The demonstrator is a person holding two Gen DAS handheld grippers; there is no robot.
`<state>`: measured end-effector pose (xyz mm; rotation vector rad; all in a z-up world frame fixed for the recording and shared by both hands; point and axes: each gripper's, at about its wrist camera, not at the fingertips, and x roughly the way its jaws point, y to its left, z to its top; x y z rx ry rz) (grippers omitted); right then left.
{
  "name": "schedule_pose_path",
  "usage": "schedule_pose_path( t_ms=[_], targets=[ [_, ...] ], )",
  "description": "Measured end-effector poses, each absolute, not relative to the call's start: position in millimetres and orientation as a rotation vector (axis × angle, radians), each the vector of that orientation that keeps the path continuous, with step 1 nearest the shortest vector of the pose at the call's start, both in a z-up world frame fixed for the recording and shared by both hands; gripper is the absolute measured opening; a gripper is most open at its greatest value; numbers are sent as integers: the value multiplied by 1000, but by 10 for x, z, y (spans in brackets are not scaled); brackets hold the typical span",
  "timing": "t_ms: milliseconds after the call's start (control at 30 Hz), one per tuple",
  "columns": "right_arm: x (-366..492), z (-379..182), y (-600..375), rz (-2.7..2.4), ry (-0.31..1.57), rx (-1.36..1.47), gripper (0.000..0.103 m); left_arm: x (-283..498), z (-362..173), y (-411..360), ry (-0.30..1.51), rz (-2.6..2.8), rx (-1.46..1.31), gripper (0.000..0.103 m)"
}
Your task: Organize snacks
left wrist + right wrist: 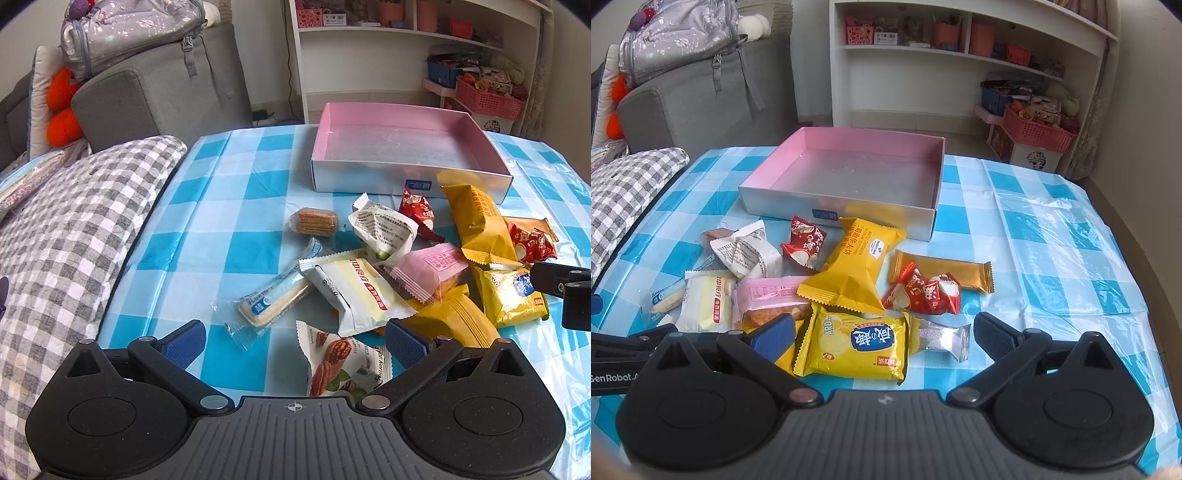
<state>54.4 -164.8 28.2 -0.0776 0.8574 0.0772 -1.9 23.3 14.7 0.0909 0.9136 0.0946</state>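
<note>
A pile of wrapped snacks lies on the blue checked tablecloth (221, 229) in front of an empty pink-lined box (406, 147), which also shows in the right wrist view (849, 173). My left gripper (295, 343) is open, its fingers either side of a pecan nut packet (340, 365). A white and yellow packet (362, 291) and a long biscuit packet (273, 299) lie just beyond it. My right gripper (884, 339) is open around a yellow chip packet (860, 343). A large yellow cake packet (857, 269) and red candies (923, 291) lie beyond it.
A grey checked cushion (66, 229) borders the table on the left. A grey sofa (159, 92) with a silver backpack (129, 33) stands behind it. White shelves (960, 70) and a pink basket (1038, 129) stand at the back right.
</note>
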Motion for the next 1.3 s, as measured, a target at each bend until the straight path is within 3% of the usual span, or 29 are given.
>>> schedule_pose_path(
  t_ms=[1300],
  targets=[
    [503, 247, -1639, 100, 884, -73, 103, -2, 109, 179, 919, 80, 99, 103]
  ],
)
